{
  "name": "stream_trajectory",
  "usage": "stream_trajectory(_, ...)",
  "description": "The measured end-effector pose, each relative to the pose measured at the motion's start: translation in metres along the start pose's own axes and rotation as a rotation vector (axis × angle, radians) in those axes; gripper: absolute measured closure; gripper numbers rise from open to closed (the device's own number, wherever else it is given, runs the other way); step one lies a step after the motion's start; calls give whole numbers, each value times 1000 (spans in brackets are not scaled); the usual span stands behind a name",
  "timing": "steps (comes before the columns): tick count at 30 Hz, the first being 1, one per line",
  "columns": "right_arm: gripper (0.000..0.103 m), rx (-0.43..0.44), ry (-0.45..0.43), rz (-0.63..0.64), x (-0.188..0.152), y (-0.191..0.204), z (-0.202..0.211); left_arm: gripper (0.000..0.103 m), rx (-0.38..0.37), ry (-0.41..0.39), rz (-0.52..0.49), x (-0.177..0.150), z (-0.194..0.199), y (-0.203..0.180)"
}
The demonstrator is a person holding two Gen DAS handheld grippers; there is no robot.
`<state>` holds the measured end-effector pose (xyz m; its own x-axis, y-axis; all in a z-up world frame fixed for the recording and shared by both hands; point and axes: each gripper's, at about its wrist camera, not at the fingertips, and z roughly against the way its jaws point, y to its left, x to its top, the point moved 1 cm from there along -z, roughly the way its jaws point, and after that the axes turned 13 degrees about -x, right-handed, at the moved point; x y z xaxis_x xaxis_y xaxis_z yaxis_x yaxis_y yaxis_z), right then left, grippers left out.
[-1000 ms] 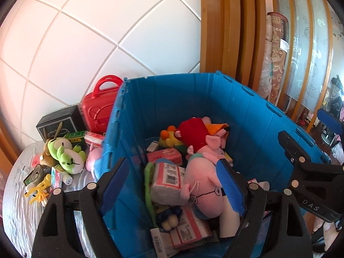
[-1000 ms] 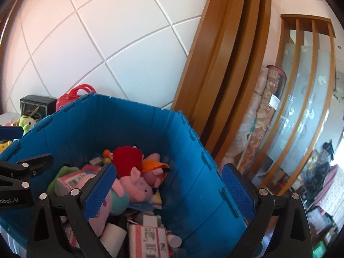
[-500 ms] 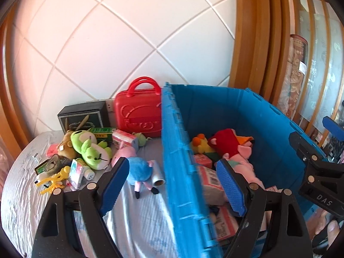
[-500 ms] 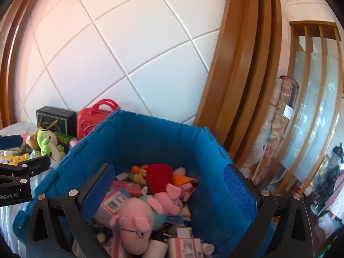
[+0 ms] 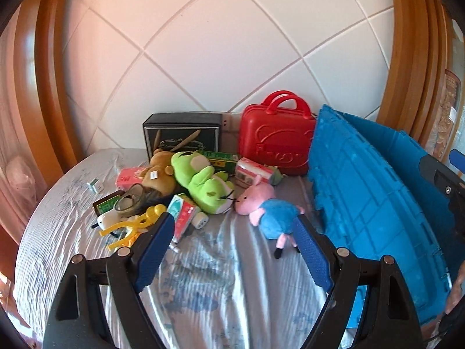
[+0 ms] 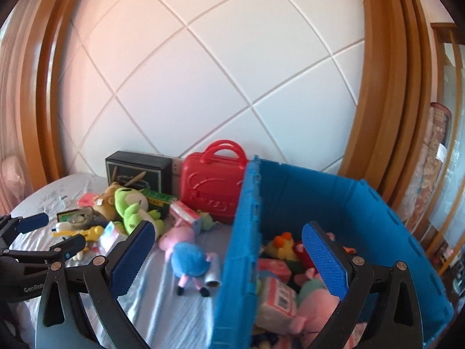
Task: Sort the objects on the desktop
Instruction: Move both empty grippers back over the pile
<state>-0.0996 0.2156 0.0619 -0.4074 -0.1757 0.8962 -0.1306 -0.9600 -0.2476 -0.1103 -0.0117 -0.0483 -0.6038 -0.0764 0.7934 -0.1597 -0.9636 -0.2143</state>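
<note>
One white tiled wall (image 5: 232,43) with wooden trim backs the cloth-covered worktop (image 5: 218,276). The blue crate (image 6: 334,203) stands at its right; toys (image 5: 203,180) lie heaped left. Left tool (image 5: 232,241) and right tool (image 6: 229,250): both released, empty.

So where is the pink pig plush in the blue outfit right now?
The pig plush lies on the cloth-covered table, just left of the blue crate in both wrist views, with the green frog plush on its other side.
</note>
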Motion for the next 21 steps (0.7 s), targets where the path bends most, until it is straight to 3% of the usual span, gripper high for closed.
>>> stream_trajectory(6, 0, 45, 20, 86, 9, 87, -16, 20, 75, 59, 86, -9, -13, 88)
stream_trajectory(12, 0, 166, 129, 125, -5, 156, -54, 20, 118, 139, 170, -29, -42, 156)
stream_trajectory(16, 0, 199, 227, 161, -28, 187, -93, 20, 102, 209, 225, -44, -75, 179)
stream_trajectory(21, 0, 160, 361, 178, -65, 191, -150, 20, 77, 303, 239, -59, -127, 183)
